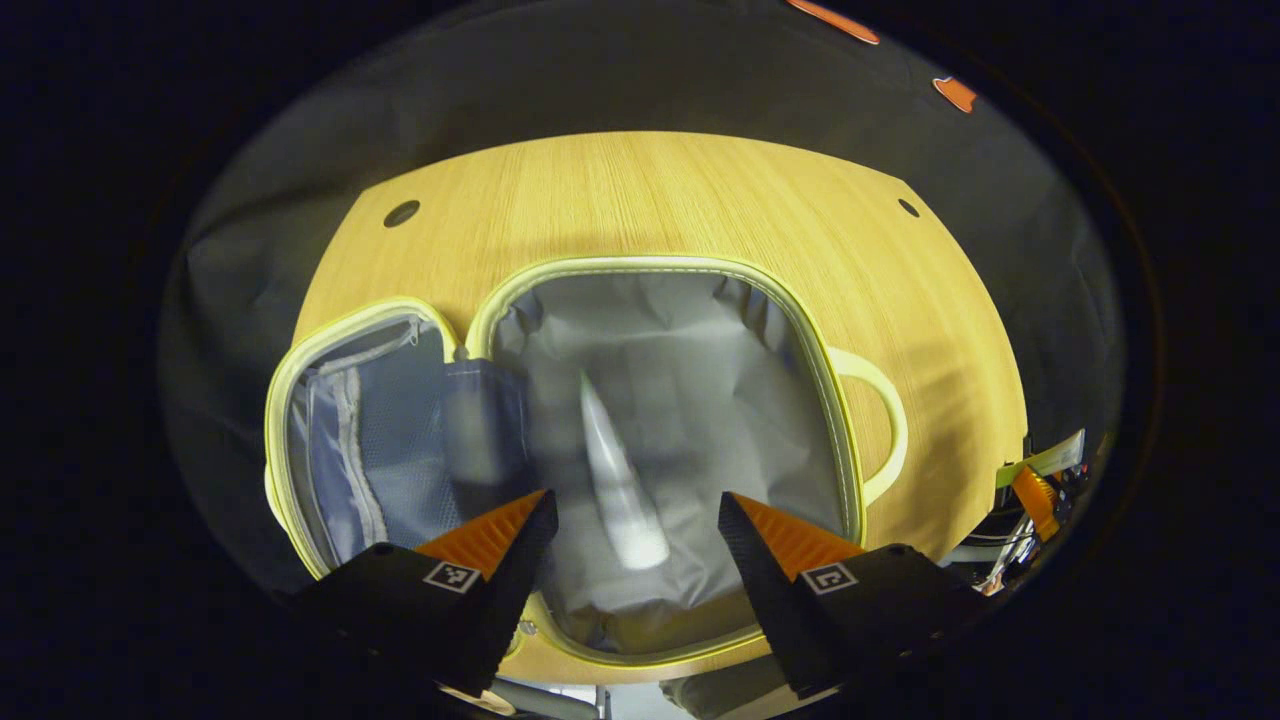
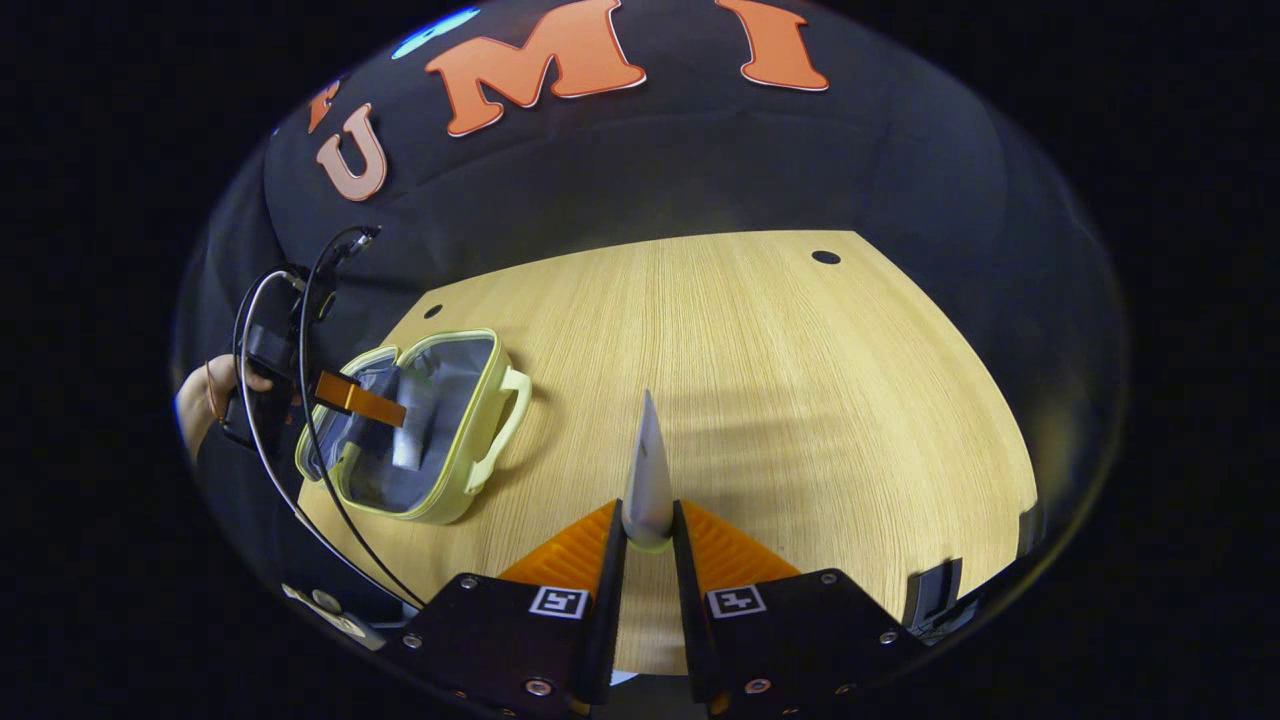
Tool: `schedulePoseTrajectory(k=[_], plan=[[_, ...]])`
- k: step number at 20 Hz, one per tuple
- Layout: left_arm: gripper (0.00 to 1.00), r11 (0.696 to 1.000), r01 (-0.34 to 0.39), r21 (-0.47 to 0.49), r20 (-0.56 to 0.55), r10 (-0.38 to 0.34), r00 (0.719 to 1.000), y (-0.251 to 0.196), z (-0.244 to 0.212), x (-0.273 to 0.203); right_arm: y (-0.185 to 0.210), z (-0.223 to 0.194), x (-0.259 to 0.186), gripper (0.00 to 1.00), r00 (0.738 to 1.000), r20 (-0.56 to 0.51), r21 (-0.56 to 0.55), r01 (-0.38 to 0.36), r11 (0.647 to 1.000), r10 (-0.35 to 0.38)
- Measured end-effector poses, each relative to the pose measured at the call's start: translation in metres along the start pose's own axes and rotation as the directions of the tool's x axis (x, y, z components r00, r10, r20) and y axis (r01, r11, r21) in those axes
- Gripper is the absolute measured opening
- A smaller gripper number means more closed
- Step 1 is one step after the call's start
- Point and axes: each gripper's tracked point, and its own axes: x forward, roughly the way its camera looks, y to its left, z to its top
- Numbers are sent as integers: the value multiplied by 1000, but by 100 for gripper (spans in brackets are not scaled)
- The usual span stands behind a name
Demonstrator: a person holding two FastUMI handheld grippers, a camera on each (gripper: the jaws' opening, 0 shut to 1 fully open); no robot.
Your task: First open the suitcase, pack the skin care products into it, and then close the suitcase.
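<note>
with the left gripper (image 1: 633, 520) released above the open suitcase (image 2: 420, 430), where one blurred tube (image 1: 615, 480) lies on the lining, the right gripper (image 2: 648, 530) clenching a second tube (image 2: 647, 470) should likely carry it left and release low inside.

The counter (image 2: 760, 380) was a pale wood-grain top with rounded corners and small dark round holes near its far corners. On it lay the suitcase (image 1: 870, 400), a small pale-yellow case with a loop handle, opened flat so that its grey-lined halves faced up. In the right gripper view it sat toward the counter's left edge; bare wood stretched to its right.
</note>
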Motion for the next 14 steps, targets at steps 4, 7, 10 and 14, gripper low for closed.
schedulePoseTrajectory(k=[4, 7, 10, 14], plan=[[100, 999, -40, -17, 48, 41, 998, 12, -1, -12, 6, 14, -4, 30, 1000, 22, -24, -20, 1000, 21], [100, 998, -35, -50, 94, 40, 995, 16, -4, -19, 14, 31, -9, 29, 999, 37, -88, -27, 996, 30], [100, 997, -23, -77, 150, 34, 988, 17, -5, -34, 38, 59, -17, 29, 996, 58, -184, -58, 981, 69], [100, 990, -123, -68, 252, 136, 958, 52, -7, -60, 86, 98, -17, 29, 988, 77, -305, -107, 946, 136]])
